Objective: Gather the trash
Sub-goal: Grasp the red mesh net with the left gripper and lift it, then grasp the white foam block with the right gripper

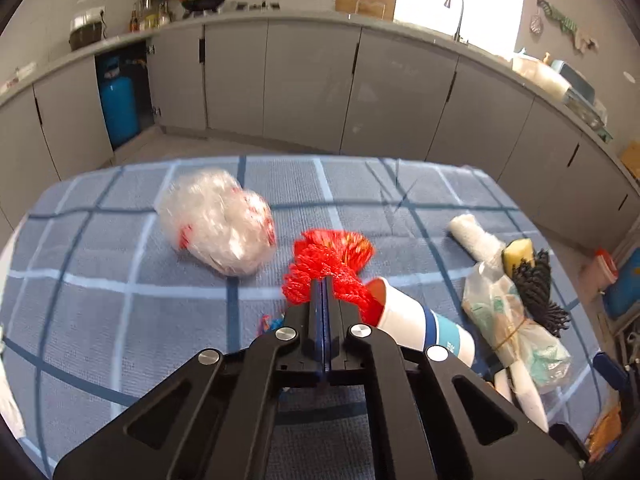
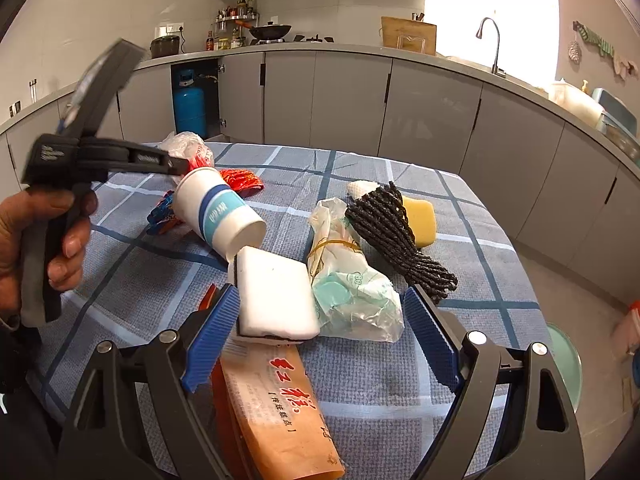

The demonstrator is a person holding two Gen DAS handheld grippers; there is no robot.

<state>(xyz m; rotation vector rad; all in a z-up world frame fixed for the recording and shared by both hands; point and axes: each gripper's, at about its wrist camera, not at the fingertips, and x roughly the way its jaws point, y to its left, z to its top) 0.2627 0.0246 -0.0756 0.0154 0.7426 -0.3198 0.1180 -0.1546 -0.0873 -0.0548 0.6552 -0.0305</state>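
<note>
In the left wrist view we see our left gripper (image 1: 325, 280) with its fingers pressed together on a red mesh net (image 1: 320, 268), which bunches out around the tips above the checked counter (image 1: 120, 280). Touching the net at about 4 o'clock lies a paper cup (image 1: 416, 326) on its side, and the net seems to reach into its mouth. At 10 o'clock from the fingers rests a crumpled clear plastic bag (image 1: 218, 224), a little blurred, and at 3 o'clock there is a banded plastic bundle (image 1: 516, 328) beside a black cord bundle (image 1: 540, 292) and a yellow sponge (image 1: 518, 254). In the right wrist view our right gripper (image 2: 322, 332) has its fingers spread wide and holds nothing; between them, nearer the left pad, lies a white sponge block (image 2: 276, 294), and just below it an orange snack wrapper (image 2: 272, 408). At 10 o'clock the left hand (image 2: 44, 236) grips the other tool, whose tip is at the mouth of the cup. We see no bin or trash bag for collecting in either view, so we cannot tell where the pieces should go. We judge the task is at an early stage: one piece is gripped, and nearly all other trash waits on the counter.
</note>
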